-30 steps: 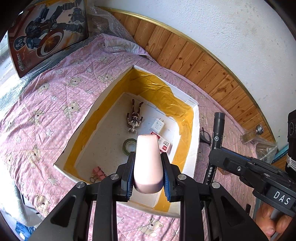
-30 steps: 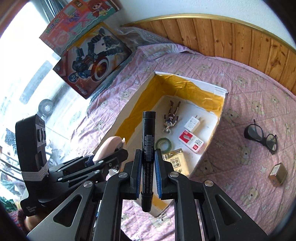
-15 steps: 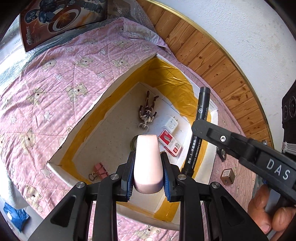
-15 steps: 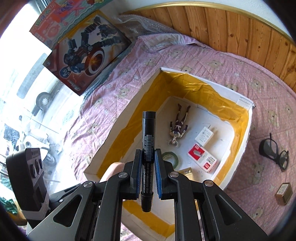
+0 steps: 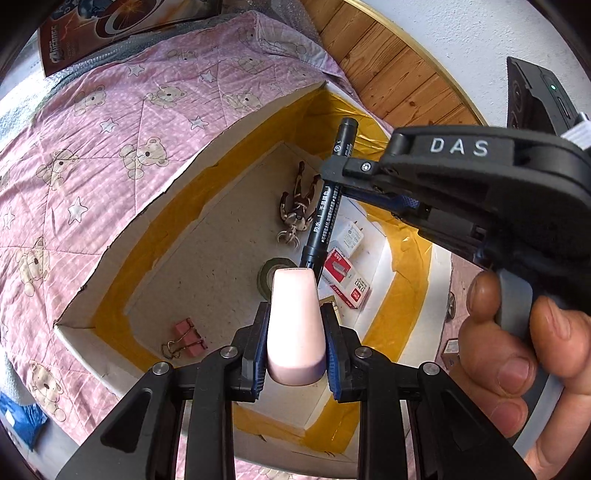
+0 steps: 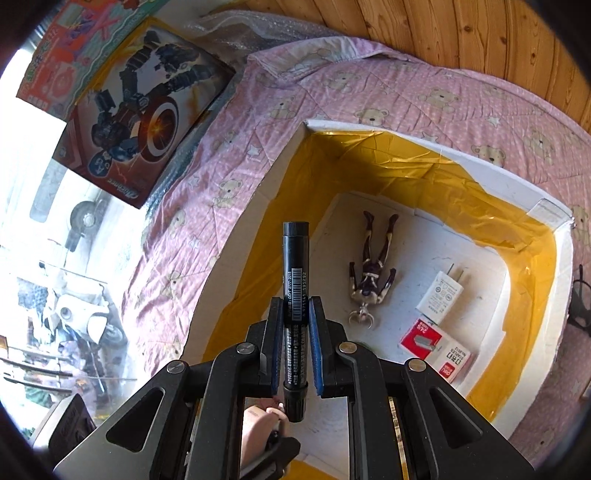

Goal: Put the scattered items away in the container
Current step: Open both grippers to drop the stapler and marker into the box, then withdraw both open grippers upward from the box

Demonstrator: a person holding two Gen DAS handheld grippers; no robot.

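My left gripper (image 5: 295, 336) is shut on a pale pink rounded block (image 5: 294, 317), held above the near part of the white box (image 5: 184, 173) with yellow-taped walls. My right gripper (image 6: 295, 332) is shut on a black marker (image 6: 294, 295), and hovers over the box too; that marker (image 5: 328, 206) crosses the left wrist view just past the pink block. On the box floor lie a toy figure (image 6: 373, 273), a white charger plug (image 6: 441, 293), a red-and-white staples box (image 6: 436, 349), a tape roll (image 5: 269, 275) and a pink binder clip (image 5: 186, 338).
The box rests on a pink bear-print quilt (image 5: 92, 147). Toy packaging boxes (image 6: 147, 107) lean at the far left by bubble wrap. Black glasses (image 6: 580, 295) lie right of the box. A person's hand (image 5: 517, 354) grips the right tool. Wood panelling (image 6: 461, 29) runs behind.
Both grippers have come closer over the box. The right gripper with the marker has swung left in the left wrist view and now sits just beyond the pink block.
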